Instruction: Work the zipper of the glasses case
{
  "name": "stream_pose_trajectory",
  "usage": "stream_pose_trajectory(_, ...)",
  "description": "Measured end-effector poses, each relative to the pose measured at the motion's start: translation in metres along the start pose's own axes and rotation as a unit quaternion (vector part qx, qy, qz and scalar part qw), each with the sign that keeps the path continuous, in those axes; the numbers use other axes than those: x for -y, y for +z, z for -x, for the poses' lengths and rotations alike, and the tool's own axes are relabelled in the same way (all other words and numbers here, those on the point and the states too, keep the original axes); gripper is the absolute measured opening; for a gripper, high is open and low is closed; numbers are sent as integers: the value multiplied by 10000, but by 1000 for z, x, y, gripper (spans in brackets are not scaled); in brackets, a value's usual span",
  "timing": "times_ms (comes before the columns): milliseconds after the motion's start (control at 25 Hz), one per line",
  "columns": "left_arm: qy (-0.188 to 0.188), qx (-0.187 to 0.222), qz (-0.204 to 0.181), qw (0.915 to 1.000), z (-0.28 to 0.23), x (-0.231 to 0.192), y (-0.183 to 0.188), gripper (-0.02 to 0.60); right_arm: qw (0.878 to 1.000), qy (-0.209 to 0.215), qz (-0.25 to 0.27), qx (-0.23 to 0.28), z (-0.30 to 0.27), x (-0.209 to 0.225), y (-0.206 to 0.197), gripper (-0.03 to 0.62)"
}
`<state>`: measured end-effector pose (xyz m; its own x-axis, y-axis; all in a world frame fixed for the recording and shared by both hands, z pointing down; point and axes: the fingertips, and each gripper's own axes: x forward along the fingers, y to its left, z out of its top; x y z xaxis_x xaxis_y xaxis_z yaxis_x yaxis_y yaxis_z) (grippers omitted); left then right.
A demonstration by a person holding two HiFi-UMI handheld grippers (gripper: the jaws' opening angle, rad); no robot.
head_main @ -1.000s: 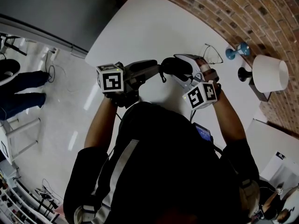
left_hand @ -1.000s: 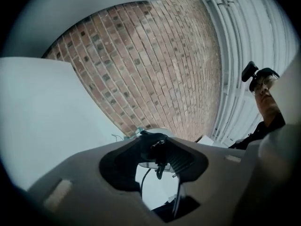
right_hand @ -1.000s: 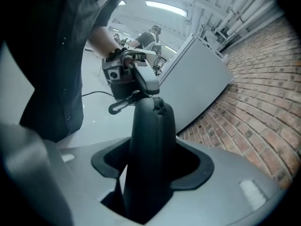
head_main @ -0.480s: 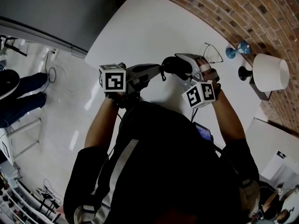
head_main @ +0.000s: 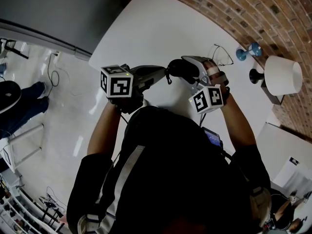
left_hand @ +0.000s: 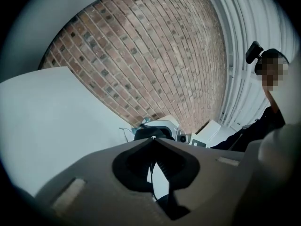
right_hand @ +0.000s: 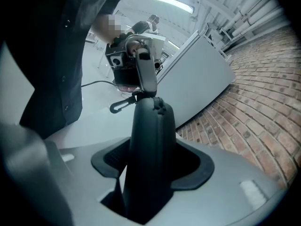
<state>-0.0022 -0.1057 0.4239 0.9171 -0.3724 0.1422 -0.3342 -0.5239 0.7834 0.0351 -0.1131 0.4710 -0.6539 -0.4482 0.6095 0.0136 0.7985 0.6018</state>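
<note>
Gripping the case: our right gripper [head_main: 187,71] clamps the black glasses case [right_hand: 148,145], upright between its jaws.
Our left gripper [left_hand: 153,140]: jaws pinched together on the zipper pull [right_hand: 141,97] at the case's top.

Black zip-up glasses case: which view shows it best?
Right gripper view: the black zip-up glasses case fills the centre, upright, clamped between the jaws of the right gripper. Head view shows only a small dark shape; left gripper view, just a dark sliver.
</note>
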Motion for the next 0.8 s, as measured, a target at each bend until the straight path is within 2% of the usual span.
stream_pose_trajectory(160, -192, 400, 363, 9984, -1, -1, 4, 23, 10000, -57, -1, -47, -4, 3, 0, 267)
stream_pose_trajectory(240, -349, 709, 635, 9948, -1, -2, 6, 61, 9999, -51, -2, -91, -5, 2, -1, 267)
stream_pose_trajectory(320, -473, 848, 851, 9916, -2, -2, 4, 123, 9999, -39, 35, -130, -6, 1, -2, 267)
stream_pose_trajectory(480, -336, 907, 1013, 9901, -2, -11, -2, 123, 9997, -13, 53, -235, -8, 0, -4, 267)
stream_pose_trajectory(640, -234, 761, 1101, 9907, -5, -14, -12, 123, 9998, -46, 23, -215, -12, 3, -1, 267)
stream_pose_trajectory(800, -597, 951, 1566, 9813, -6, -10, -15, 123, 9999, -72, -19, -106, -14, 4, 0, 267)
